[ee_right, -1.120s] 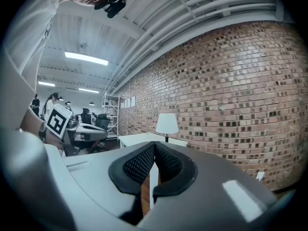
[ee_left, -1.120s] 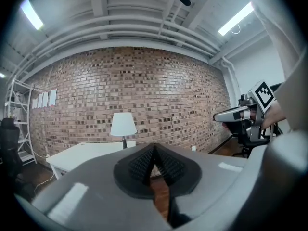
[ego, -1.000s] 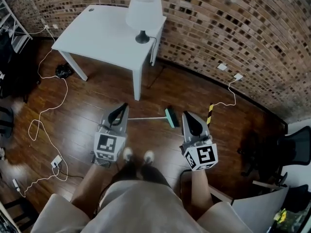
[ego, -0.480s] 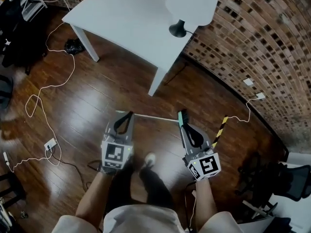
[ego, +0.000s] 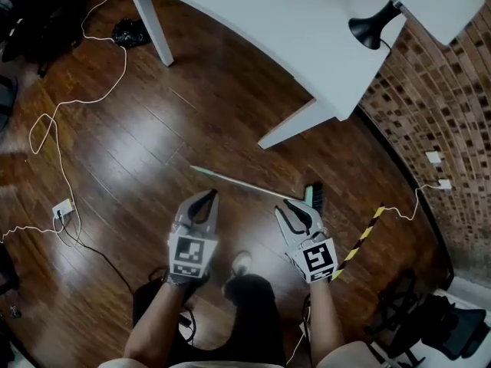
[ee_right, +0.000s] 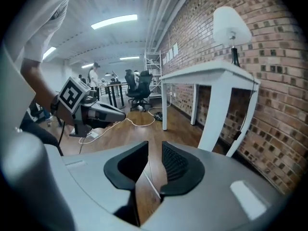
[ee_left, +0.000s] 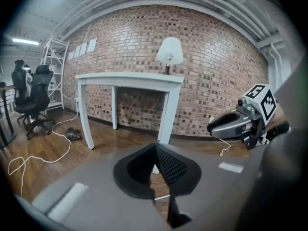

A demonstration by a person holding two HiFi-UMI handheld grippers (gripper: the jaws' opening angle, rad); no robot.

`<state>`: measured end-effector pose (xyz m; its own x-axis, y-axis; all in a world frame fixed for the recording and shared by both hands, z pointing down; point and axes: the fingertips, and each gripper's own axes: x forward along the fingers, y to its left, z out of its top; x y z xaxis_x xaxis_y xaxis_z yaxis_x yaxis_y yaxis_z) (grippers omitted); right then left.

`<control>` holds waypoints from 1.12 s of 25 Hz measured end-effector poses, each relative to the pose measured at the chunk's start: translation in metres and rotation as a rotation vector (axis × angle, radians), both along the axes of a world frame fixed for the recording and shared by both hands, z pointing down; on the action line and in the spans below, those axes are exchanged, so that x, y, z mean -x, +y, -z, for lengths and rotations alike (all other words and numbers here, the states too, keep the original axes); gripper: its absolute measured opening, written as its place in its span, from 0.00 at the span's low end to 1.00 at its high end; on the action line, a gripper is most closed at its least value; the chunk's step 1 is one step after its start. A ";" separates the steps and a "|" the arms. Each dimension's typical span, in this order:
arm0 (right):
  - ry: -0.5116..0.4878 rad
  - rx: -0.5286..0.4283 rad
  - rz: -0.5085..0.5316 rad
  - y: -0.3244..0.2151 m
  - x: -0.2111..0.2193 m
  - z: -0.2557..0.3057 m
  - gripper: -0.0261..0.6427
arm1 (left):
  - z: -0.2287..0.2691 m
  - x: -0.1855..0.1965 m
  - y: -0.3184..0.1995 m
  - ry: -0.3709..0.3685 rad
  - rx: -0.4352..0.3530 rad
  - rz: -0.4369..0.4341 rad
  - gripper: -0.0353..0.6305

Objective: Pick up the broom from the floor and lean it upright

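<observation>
Brown glossy floor (ego: 153,129), slim pale broom (ego: 245,183)

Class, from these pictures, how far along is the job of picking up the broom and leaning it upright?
Done: nothing; the broom lies flat on the floor. In hand: both grippers hover near it, right gripper with its jaws opening, left gripper shut, neither gripping. Left: grasp, lift, lean.

"What kind of place is this?"

"It looks like a big office. Rolling desk chairs (ee_right: 137,88) stand far back, under long ceiling lights (ee_right: 113,22)."

"And up close?"

"A brick wall (ee_left: 216,57) and a shiny wood floor (ego: 138,129). A lamp (ee_left: 169,52) stands on a white bench (ego: 291,21). White cords (ego: 32,135) lie across the floor."
</observation>
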<state>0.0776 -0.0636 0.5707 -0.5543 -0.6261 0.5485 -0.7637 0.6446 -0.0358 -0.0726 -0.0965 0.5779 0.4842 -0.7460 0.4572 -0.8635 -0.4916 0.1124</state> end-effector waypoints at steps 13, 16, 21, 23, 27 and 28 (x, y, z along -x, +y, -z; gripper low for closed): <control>0.137 0.130 0.286 -0.022 0.042 -0.343 0.21 | -0.292 0.005 0.005 -0.024 0.063 0.122 0.05; 0.198 0.150 0.362 -0.022 0.048 -0.404 0.21 | -0.336 0.007 0.013 -0.006 0.079 0.154 0.05; 0.247 0.252 0.471 -0.022 0.058 -0.485 0.21 | -0.382 0.010 0.025 -0.005 0.097 0.163 0.05; 0.299 0.283 0.523 -0.023 0.063 -0.511 0.21 | -0.390 0.015 0.028 -0.008 0.099 0.173 0.05; 0.420 0.326 0.613 -0.025 0.075 -0.548 0.21 | -0.399 0.027 0.033 0.015 0.108 0.217 0.05; 0.450 0.341 0.634 -0.026 0.077 -0.556 0.21 | -0.399 0.029 0.034 0.016 0.106 0.219 0.05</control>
<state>0.0003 -0.0892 1.1270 -0.4279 -0.0308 0.9033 -0.2496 0.9646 -0.0853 -0.1014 -0.0627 0.9772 0.3240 -0.7822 0.5322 -0.9459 -0.2778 0.1675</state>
